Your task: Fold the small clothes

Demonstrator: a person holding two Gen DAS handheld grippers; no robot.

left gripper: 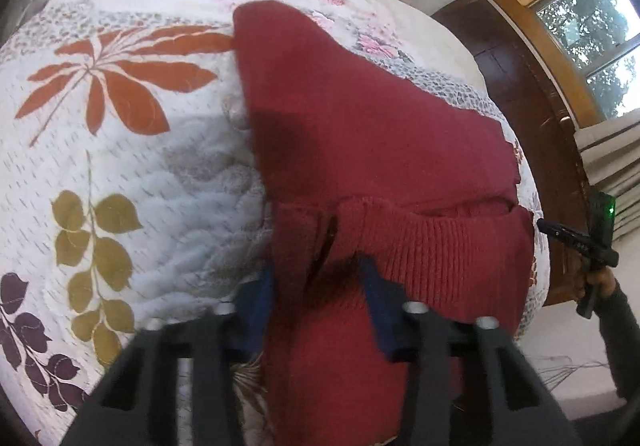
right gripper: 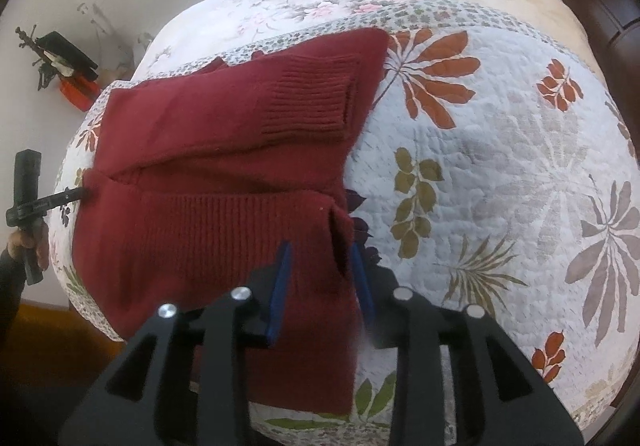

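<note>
Left wrist view: a dark red knitted sweater [left gripper: 360, 150] lies across a bed under a white quilt [left gripper: 120, 150] printed with orange and olive leaves, its ribbed hem bunched at the lower centre of the frame. The left gripper [left gripper: 316, 286] has that ribbed edge pinched between its blue-padded fingers [left gripper: 256, 298], cloth filling the gap and spilling down toward the camera. At the right edge, a hand [left gripper: 596, 282] in a dark sleeve holds the right gripper [left gripper: 552, 228], seen small and side-on beside the sweater's far corner; whether it clamps cloth cannot be told from here. A dark wooden headboard [left gripper: 516, 78] and a window [left gripper: 592, 26] fill the upper right.

Right wrist view: the same sweater [right gripper: 200, 134] spreads over the left half of the quilt [right gripper: 500, 174], a ribbed cuff [right gripper: 312, 102] folded onto its upper part, which the other camera does not show. The right gripper [right gripper: 324, 266] grips a fold of the hem between its blue fingers [right gripper: 280, 286]. At the left edge the left gripper [right gripper: 82, 192] meets the sweater's opposite corner. Dark clutter and an orange object [right gripper: 78, 92] sit on the floor at upper left.
</note>
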